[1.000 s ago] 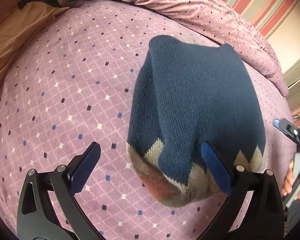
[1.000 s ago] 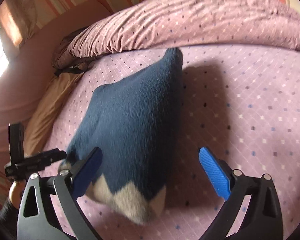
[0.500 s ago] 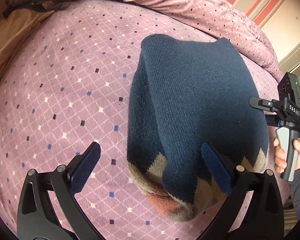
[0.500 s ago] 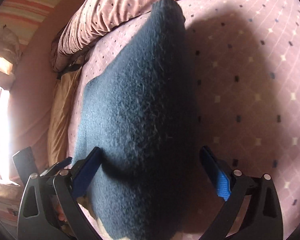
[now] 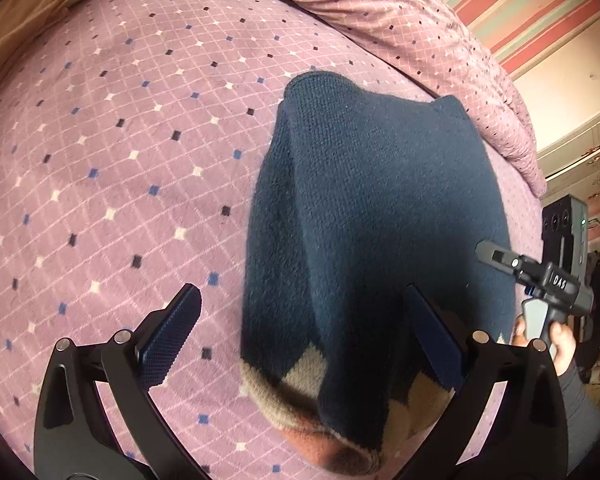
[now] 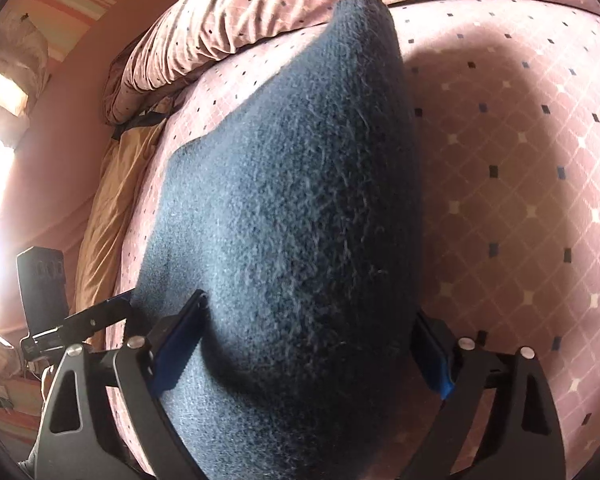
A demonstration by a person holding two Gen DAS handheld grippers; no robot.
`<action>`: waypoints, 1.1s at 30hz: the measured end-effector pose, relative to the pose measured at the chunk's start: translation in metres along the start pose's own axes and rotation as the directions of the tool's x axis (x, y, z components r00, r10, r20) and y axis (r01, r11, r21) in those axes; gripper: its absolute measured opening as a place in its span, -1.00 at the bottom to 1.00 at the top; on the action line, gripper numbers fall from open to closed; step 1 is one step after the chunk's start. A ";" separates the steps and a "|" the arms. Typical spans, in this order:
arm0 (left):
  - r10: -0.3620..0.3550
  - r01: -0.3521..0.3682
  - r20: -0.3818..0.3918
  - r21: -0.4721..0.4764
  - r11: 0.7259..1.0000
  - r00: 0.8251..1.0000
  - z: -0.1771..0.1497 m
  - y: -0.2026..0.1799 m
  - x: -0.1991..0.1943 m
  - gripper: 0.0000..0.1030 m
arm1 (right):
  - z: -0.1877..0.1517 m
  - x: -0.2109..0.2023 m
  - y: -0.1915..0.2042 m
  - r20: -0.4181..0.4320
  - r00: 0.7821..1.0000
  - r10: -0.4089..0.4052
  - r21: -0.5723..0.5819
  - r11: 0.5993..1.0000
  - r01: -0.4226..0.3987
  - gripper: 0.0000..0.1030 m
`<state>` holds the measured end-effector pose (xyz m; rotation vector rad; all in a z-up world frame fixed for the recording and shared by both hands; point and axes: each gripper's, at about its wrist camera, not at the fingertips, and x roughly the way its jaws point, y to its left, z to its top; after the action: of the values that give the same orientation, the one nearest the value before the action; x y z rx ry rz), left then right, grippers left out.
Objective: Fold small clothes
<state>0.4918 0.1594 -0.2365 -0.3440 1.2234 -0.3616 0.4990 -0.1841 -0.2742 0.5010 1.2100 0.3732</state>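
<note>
A navy knitted garment [image 5: 380, 220] with a beige and orange zigzag hem lies folded on the purple bedspread [image 5: 120, 140]. My left gripper [image 5: 304, 340] is open just above the hem end; its right finger overlaps the garment and its left finger hangs over bare bedspread. In the right wrist view the garment [image 6: 292, 200] fills the gap between the fingers of my right gripper [image 6: 306, 352], which is open and straddles its near edge. The right gripper [image 5: 540, 276] also shows at the garment's right side, held by a hand [image 5: 560, 340]. The left gripper [image 6: 60, 320] appears at the far left.
A rolled duvet [image 5: 400, 20] in the same diamond pattern runs along the far side of the bed. A tan sheet [image 6: 108, 184] lies along the left edge by the wall. Striped wallpaper [image 5: 540, 20] is behind. Bare bedspread spreads out to the garment's left.
My right gripper has pushed in low over the garment, which now fills the space between its fingers. The left gripper has shifted slightly closer. Both stay open.
</note>
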 end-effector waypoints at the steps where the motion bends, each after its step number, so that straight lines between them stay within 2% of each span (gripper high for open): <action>1: -0.037 0.037 -0.001 -0.013 0.999 0.999 0.002 0.002 0.003 0.94 | 0.001 0.000 0.000 -0.005 1.000 0.002 0.010 1.000 -0.002 0.83; 2: -0.080 0.080 -0.002 -0.036 0.996 0.997 0.005 0.006 0.006 0.94 | 0.002 0.001 -0.001 -0.008 1.000 0.002 0.017 1.000 -0.002 0.86; 7: -0.187 0.182 -0.019 -0.150 0.972 0.982 0.009 0.028 0.033 0.94 | 0.001 -0.002 0.001 -0.001 1.000 -0.025 0.022 0.999 0.025 0.89; 9: -0.283 0.269 -0.040 -0.203 0.941 0.958 0.007 0.035 0.049 0.94 | 0.000 -0.002 0.001 -0.003 1.000 -0.027 0.020 0.999 0.027 0.92; 11: -0.330 0.315 -0.036 -0.213 0.925 0.943 0.007 0.036 0.054 0.94 | 0.000 -0.001 0.000 -0.007 1.000 -0.018 0.022 1.000 0.018 0.93; 13: -0.421 0.398 -0.066 -0.220 0.891 0.905 0.010 0.028 0.064 0.94 | 0.001 0.001 -0.003 -0.013 1.000 -0.006 0.031 0.999 0.006 0.94; 14: -0.445 0.418 -0.088 -0.219 0.881 0.891 0.011 0.022 0.068 0.94 | 0.001 0.002 -0.004 -0.017 1.000 -0.002 0.034 0.999 0.003 0.94; 15: -0.455 0.424 -0.126 -0.209 0.881 0.882 0.012 0.011 0.075 0.94 | 0.002 0.003 -0.004 -0.023 1.000 0.001 0.036 0.999 0.000 0.96; 18: -0.428 0.400 -0.226 -0.163 0.902 0.875 0.016 -0.015 0.090 0.94 | 0.004 0.007 -0.012 -0.053 0.998 0.015 0.054 0.998 -0.012 0.97; 21: -0.441 0.407 -0.256 -0.177 0.896 0.860 0.018 -0.018 0.098 0.93 | 0.006 0.008 -0.018 -0.065 0.997 0.043 0.064 0.997 -0.038 0.97; 23: -0.453 0.414 -0.220 -0.203 0.887 0.864 0.019 -0.015 0.101 0.93 | 0.003 0.010 -0.014 -0.050 0.998 0.028 0.024 0.999 -0.027 0.97; 25: -0.415 0.387 -0.190 -0.169 0.907 0.890 0.016 -0.022 0.100 0.88 | 0.001 0.011 -0.010 -0.031 1.000 0.006 -0.003 1.000 -0.006 0.86; 26: -0.387 0.364 -0.184 -0.146 0.920 0.904 0.014 -0.027 0.099 0.82 | 0.001 0.010 -0.011 -0.025 1.000 0.003 -0.006 1.000 -0.003 0.74; 27: -0.372 0.350 -0.173 -0.143 0.926 0.912 0.013 -0.028 0.098 0.73 | -0.001 0.008 -0.010 -0.014 1.000 -0.003 -0.019 1.000 0.003 0.61; 30: -0.319 0.308 -0.132 -0.099 0.946 0.938 0.011 -0.040 0.090 0.58 | -0.005 0.001 0.000 0.007 0.999 -0.032 -0.073 0.997 0.032 0.38; 33: -0.261 0.258 -0.088 -0.040 0.965 0.961 0.009 -0.053 0.078 0.43 | -0.005 -0.006 0.009 0.020 0.999 -0.041 -0.102 0.994 0.043 0.27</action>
<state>0.5190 0.0776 -0.2755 -0.5189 1.2773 -0.5924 0.4922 -0.1785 -0.2659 0.3892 1.1760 0.3915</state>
